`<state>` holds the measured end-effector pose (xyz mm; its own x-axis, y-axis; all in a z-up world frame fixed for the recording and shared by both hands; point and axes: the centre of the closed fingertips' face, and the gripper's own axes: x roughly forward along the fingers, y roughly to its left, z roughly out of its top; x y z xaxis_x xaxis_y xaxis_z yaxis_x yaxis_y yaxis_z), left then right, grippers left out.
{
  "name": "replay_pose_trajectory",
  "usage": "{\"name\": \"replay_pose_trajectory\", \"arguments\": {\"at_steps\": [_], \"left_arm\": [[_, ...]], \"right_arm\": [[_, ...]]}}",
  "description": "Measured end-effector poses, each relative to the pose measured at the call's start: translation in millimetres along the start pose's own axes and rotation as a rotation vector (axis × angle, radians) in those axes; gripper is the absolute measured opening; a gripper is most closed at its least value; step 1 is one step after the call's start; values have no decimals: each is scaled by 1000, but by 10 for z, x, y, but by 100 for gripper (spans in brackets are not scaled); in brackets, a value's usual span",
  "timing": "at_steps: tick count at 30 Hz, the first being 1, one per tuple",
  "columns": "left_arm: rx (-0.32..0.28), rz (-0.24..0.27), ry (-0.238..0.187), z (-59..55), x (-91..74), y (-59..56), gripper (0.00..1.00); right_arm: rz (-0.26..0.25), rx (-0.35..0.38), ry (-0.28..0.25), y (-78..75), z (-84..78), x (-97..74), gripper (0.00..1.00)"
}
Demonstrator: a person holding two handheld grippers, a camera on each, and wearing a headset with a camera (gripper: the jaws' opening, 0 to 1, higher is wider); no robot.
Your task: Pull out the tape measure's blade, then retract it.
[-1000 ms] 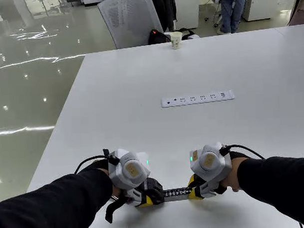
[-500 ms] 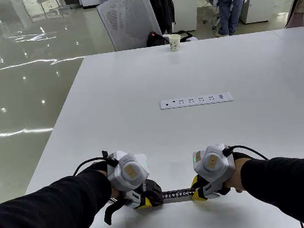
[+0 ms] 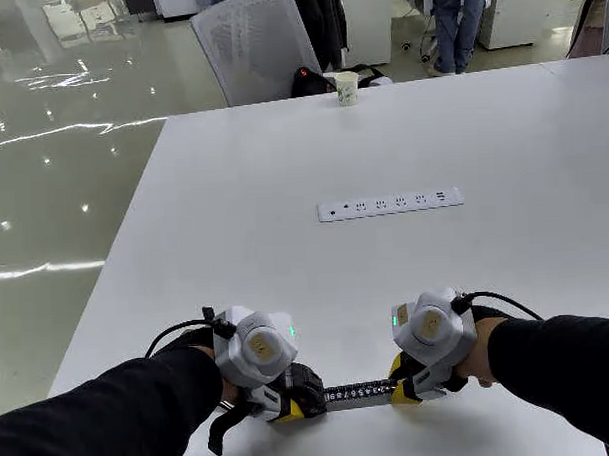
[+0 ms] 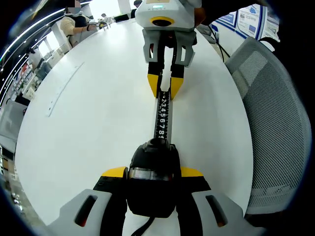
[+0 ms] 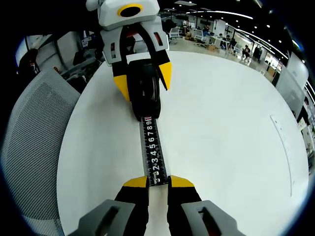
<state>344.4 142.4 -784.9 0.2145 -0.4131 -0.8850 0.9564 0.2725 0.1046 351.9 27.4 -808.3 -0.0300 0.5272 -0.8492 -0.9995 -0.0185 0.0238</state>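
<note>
Plainer in the gripper views than in the head view, the left gripper [image 4: 153,173] clamps the tape measure case [image 4: 153,160] and the right gripper [image 5: 157,183] pinches the blade [image 5: 151,145] at its tip, stretched straight between them at the table's [image 3: 281,139] near edge.

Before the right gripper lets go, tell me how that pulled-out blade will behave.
The blade runs straight from the case to the right gripper, so it probably stays stiff at this short length. Released, it would likely spring back toward the case.
</note>
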Motion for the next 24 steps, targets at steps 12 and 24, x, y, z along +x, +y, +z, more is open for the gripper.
{"name": "replay_pose_trajectory", "arguments": {"at_steps": [12,24], "left_arm": [[9,-1,-5,-2,0,-15,33],[31,-7,-7,-2,-2,-15,33]], "right_arm": [[1,-4,7,0,-65,-23,10],[-2,21,12,18,-159,-87,10]]}}
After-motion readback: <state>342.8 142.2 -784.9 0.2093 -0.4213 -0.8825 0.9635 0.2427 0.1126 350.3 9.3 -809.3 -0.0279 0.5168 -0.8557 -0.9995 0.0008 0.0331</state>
